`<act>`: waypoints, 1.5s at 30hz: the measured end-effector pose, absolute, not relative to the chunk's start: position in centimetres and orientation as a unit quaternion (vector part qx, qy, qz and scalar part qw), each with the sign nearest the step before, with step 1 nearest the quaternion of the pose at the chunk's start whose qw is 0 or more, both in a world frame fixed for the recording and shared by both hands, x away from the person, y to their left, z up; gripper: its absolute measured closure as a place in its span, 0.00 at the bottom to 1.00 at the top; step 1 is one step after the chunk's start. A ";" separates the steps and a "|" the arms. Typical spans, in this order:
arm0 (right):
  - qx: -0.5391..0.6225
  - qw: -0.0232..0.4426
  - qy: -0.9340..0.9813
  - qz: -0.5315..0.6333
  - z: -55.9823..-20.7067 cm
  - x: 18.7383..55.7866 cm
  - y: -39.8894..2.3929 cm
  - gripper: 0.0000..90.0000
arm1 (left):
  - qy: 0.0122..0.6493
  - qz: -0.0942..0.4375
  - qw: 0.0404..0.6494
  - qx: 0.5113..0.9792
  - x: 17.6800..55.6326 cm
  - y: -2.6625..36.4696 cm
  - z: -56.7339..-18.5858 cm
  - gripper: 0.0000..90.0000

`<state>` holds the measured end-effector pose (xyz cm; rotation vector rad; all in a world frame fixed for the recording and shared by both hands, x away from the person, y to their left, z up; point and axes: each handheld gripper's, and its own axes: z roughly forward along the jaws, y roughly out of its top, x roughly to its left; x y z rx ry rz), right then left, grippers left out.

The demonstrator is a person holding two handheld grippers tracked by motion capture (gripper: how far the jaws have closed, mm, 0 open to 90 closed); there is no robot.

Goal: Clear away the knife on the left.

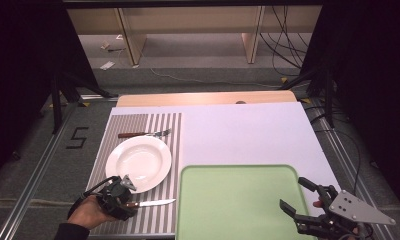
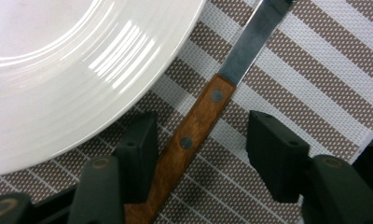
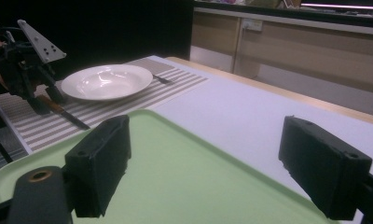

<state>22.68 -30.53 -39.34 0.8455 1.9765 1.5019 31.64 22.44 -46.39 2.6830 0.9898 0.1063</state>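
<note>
A knife with a wooden handle (image 2: 194,130) and steel blade lies on the striped placemat (image 1: 168,150), just in front of the white plate (image 1: 138,162). My left gripper (image 2: 205,140) points down over the handle, one jaw on each side. The left pad (image 2: 140,149) is close against the wood and the right pad (image 2: 273,154) stands apart from it. From above, the left gripper (image 1: 129,201) sits at the knife's (image 1: 155,202) handle end. My right gripper (image 1: 293,192) stands open over the near right corner of the green tray (image 1: 238,200), with nothing between its fingers.
A fork (image 1: 145,134) with a wooden handle lies on the placemat behind the plate. The tray takes up the front middle of the white tabletop (image 1: 248,130). The right gripper view shows the left gripper (image 3: 40,100), the plate (image 3: 105,81) and the knife (image 3: 65,114) beyond the tray (image 3: 184,163).
</note>
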 end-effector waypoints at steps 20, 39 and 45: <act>0.307 0.257 0.729 0.555 -39.3 22.6 -30.5 0.20 | 0.304 0.023 0.073 0.950 32.4 19.7 -46.0 0.85; 0.312 0.254 0.729 0.554 -39.4 22.7 -30.5 0.20 | 0.331 -0.006 0.138 0.933 30.8 20.9 -43.1 0.86; 0.311 0.256 0.729 0.554 -39.3 22.6 -30.5 0.20 | 0.325 -0.018 0.208 0.922 30.8 19.4 -41.5 0.86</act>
